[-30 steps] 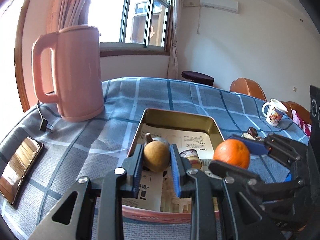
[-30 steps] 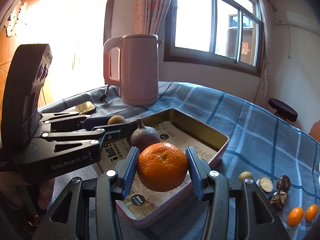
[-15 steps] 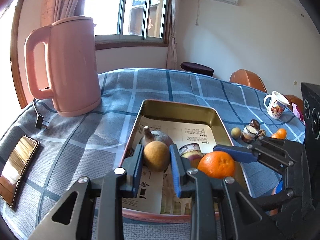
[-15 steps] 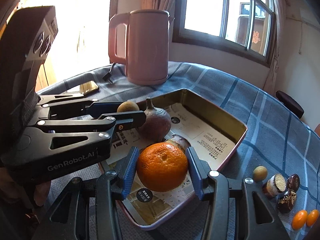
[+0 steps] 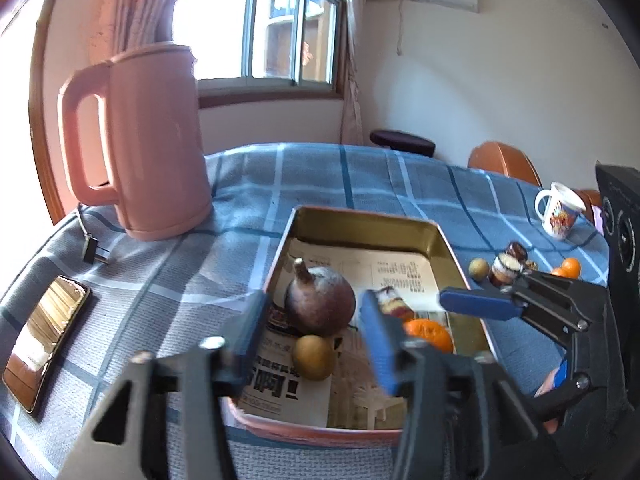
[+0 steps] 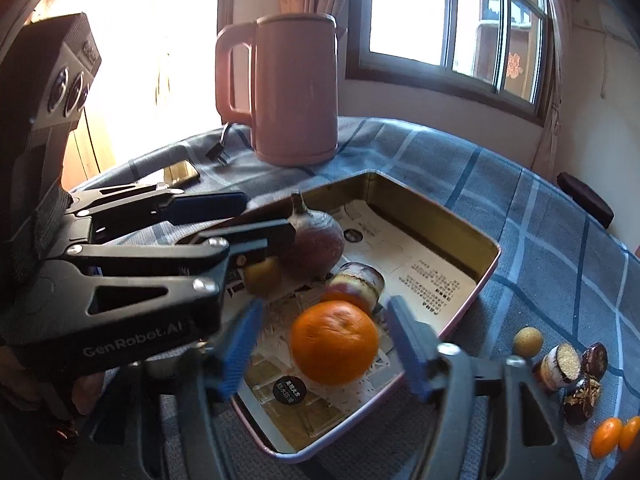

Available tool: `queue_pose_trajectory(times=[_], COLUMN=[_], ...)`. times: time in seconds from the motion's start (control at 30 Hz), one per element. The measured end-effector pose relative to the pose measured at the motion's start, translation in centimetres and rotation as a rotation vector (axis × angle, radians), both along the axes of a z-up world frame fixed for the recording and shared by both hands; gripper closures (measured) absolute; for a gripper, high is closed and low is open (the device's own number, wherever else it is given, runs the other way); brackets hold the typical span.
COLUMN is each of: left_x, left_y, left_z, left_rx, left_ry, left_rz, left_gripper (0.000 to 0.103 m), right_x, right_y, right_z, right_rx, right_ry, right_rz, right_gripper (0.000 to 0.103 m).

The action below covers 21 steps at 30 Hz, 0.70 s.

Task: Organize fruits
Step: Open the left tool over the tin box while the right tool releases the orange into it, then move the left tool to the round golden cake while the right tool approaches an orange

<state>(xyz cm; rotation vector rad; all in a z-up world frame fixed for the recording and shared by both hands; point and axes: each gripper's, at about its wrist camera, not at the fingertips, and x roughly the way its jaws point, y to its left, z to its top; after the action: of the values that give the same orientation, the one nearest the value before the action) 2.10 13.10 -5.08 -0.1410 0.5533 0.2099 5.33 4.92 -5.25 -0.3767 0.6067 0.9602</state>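
Now both grippers' fingers (image 6: 412, 356) open, orange (image 6: 334, 342) and brown fruit (image 5: 314, 357) in tray (image 5: 360, 218); next, worktop (image 5: 360, 176) leftovers.

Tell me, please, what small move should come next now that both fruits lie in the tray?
Probably lift both away. The left hand-held gripper and right hand-held gripper stand open around the small brown fruit and orange, both resting in the tray; loose fruit waits outside.

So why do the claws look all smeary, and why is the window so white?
Left wrist view: the left claw is motion-blurred while the tray looks sharper; the window is overexposed. Right wrist view: the right claw is blurred too, and sun glare washes out the wall left of the kettle.
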Motion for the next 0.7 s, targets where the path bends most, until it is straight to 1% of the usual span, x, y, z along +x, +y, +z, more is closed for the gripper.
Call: queue_pose_trajectory(times=[0.03,0.17,0.27,0.37,0.4,0.43,0.47,0.57,0.7], left_x=[-0.2,-0.7,-0.9,-0.9,-0.8,-0.7,-0.5,0.3,1.7], left_y=[0.0,-0.1,-0.6,-1.8,-2.3,-3.0,-3.7,-5.9,-8.6], left_z=[0.1,0.5,0.9,1.5,1.7,2.0,2.2,2.7,2.8], left_rx=[0.001,0.0,0.0,0.004,0.009,0.015,0.022,0.048,0.085], left_ry=[-0.013,-0.039,-0.055,-0.076,-0.081,-0.087,-0.093,-0.095,-0.084], left_rz=[0.007,0.021,0.013,-0.009,-0.019,-0.033,-0.046,-0.09,-0.143], left_gripper=[0.039,0.038,0.038,0.038,0.036,0.032,0.031,0.03,0.03], right_x=[-0.1,-0.3,-0.3,0.4,0.7,1.1,1.6,3.2,5.8], right_y=[-0.2,-1.3,-3.3,-6.5,-7.9,-9.3,-10.5,-13.5,-18.4], right_z=[0.2,0.6,1.0,1.8,2.1,2.5,2.8,3.3,3.5], right_rx=[0.009,0.028,0.028,0.047,0.055,0.059,0.058,0.062,0.079], right_ry=[-0.009,-0.042,-0.087,-0.109,-0.12,-0.136,-0.152,-0.167,-0.162], right_rz=[-0.003,-0.033,-0.075,-0.139,-0.168,-0.204,-0.241,-0.339,-0.509], right_gripper=[0.03,0.03,0.03,0.03,0.03,0.03,0.03,0.03,0.03])
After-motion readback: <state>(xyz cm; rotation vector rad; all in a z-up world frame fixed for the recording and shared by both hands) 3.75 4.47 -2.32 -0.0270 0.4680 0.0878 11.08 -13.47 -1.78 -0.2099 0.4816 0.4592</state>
